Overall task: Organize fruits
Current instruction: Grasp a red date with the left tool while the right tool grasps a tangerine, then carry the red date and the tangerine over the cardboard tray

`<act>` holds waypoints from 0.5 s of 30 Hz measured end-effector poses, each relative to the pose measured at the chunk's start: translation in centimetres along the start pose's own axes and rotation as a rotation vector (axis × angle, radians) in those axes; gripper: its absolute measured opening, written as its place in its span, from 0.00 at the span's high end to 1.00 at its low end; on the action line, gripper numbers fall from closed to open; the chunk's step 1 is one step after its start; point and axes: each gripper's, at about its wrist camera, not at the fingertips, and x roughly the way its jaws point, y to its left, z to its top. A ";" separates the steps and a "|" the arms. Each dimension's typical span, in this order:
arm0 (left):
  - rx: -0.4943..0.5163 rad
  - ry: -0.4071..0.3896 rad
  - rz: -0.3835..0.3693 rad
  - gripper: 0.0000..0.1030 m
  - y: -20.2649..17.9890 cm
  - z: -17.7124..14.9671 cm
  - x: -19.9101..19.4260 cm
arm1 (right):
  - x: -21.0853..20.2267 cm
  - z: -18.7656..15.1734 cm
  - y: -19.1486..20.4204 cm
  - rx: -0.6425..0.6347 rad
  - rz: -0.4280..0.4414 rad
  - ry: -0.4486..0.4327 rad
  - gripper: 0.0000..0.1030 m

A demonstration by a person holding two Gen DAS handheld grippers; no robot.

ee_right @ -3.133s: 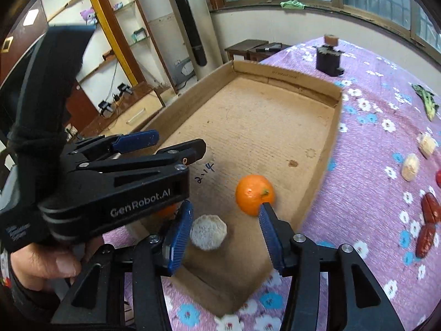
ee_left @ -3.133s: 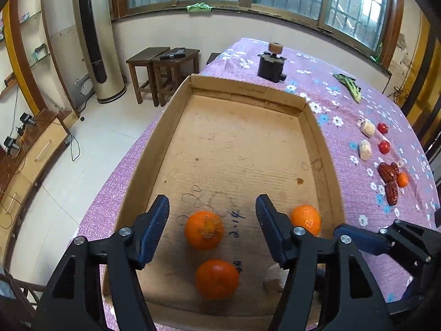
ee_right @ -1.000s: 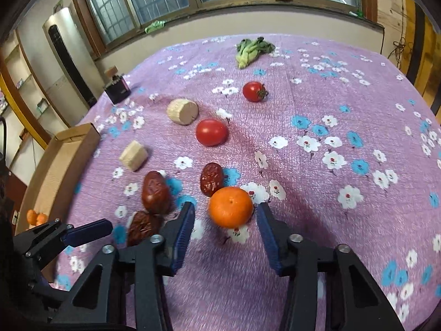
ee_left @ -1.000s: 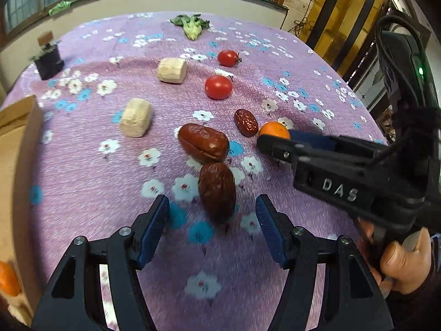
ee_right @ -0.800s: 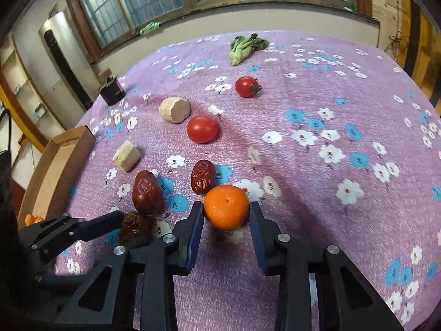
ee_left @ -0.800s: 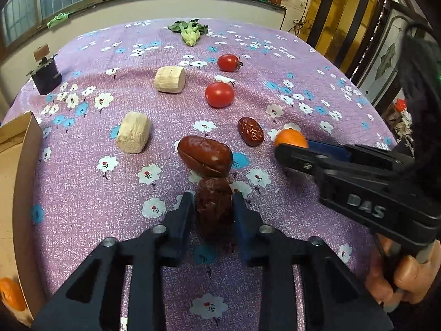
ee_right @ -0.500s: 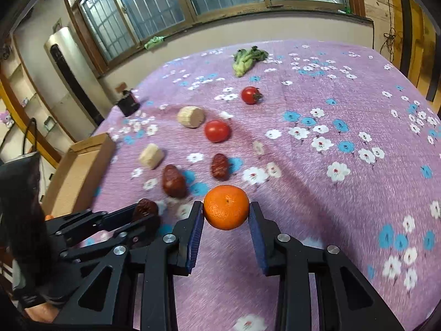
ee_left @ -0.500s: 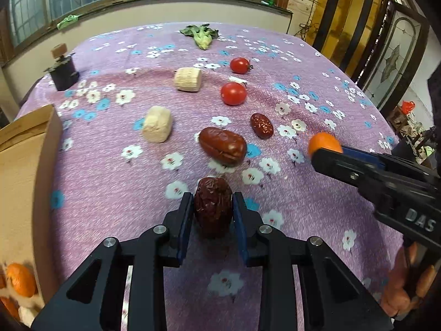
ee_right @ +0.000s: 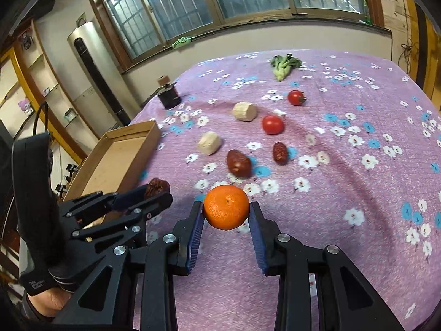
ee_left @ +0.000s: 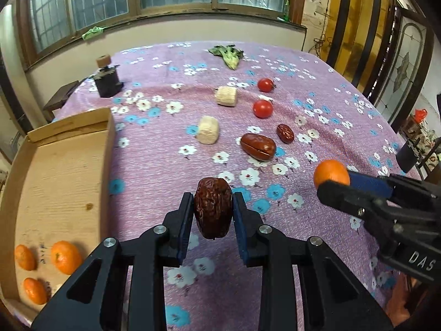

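Observation:
My left gripper [ee_left: 212, 215] is shut on a dark wrinkled date [ee_left: 212, 210] and holds it above the purple flowered cloth; it also shows in the right wrist view [ee_right: 157, 187]. My right gripper [ee_right: 226, 215] is shut on an orange mandarin [ee_right: 226, 207], raised off the table; the mandarin also shows in the left wrist view [ee_left: 330, 173]. A cardboard tray [ee_left: 106, 149] at the left holds three mandarins [ee_left: 66, 258]. On the cloth lie a large date [ee_left: 258, 146], a small date [ee_left: 285, 133] and two tomatoes [ee_left: 263, 108].
Two pale cut root pieces [ee_left: 208, 133] lie near the dates. A green leafy vegetable [ee_left: 228, 55] lies at the far edge. A small black holder with a cork top [ee_left: 106, 78] stands at the far left. The tray [ee_right: 132, 138] sits left of both grippers.
Both grippers shut on their fruit, the left on the date and the right on the mandarin, then lifted them off the cloth and drew back toward the tray side.

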 end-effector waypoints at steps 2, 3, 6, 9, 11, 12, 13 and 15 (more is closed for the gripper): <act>-0.007 -0.006 0.010 0.75 0.6 -0.2 -0.4 | 0.0 -0.2 0.6 -0.008 0.003 0.003 0.67; -0.009 -0.007 0.012 0.75 0.7 -0.3 -0.5 | 0.0 -0.3 0.8 -0.013 0.006 0.004 0.67; -0.029 -0.009 0.019 0.75 1.7 -0.7 -0.9 | 0.1 -0.6 1.9 -0.030 0.016 0.010 0.67; -0.046 -0.010 0.028 0.75 2.7 -1.2 -1.2 | 0.3 -0.8 2.9 -0.044 0.025 0.015 0.67; -0.056 -0.012 0.034 0.75 3.3 -1.4 -1.5 | 0.4 -0.8 3.4 -0.052 0.028 0.016 0.67; -0.060 -0.014 0.037 0.75 3.6 -1.5 -1.6 | 0.5 -0.8 3.8 -0.059 0.031 0.018 0.67; -0.065 -0.016 0.040 0.75 3.9 -1.6 -1.8 | 0.5 -0.8 4.1 -0.064 0.034 0.019 0.67; -0.073 -0.020 0.046 0.75 4.4 -1.7 -2.1 | 0.7 -0.8 4.7 -0.073 0.037 0.022 0.67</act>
